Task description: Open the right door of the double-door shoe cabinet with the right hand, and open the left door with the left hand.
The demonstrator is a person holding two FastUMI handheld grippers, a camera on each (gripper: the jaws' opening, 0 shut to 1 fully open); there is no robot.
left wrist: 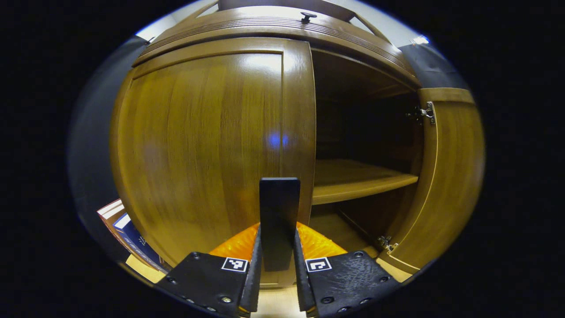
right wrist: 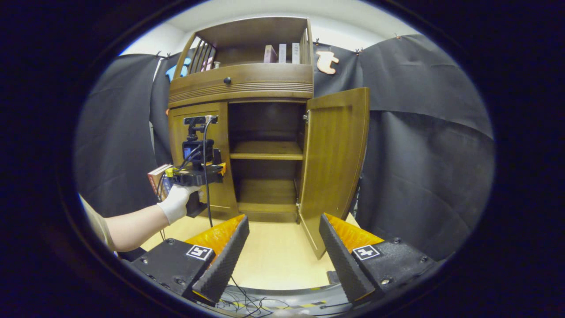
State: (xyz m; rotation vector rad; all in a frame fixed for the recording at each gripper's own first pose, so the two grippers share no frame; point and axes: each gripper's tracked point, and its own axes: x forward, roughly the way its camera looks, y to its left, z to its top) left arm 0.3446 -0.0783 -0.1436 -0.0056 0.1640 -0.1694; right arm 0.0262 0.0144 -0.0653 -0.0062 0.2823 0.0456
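Observation:
The left door (left wrist: pixel 198 145) of the brown wooden shoe cabinet stands closed right in front of the left gripper view. My left gripper (left wrist: pixel 278 232) is shut on that door's dark upright handle (left wrist: pixel 279 198), one finger on each side. The right door (left wrist: pixel 450 176) is swung wide open, baring an inner shelf (left wrist: pixel 362 181). In the right gripper view the cabinet is farther off: the right door (right wrist: pixel 335 163) hangs open, and a gloved hand (right wrist: pixel 176 203) holds the left gripper (right wrist: pixel 196 174) against the left door (right wrist: pixel 220 137). My right gripper (right wrist: pixel 282 247) is open, holding nothing, well back from the cabinet.
A drawer with a dark knob (right wrist: pixel 227 80) sits above the doors, and an open top shelf (right wrist: pixel 278 53) holds small items. Books (right wrist: pixel 159 176) lean beside the cabinet's left side. Light wooden floor (right wrist: pixel 273 251) lies before the cabinet, with cables (right wrist: pixel 247 300) near me.

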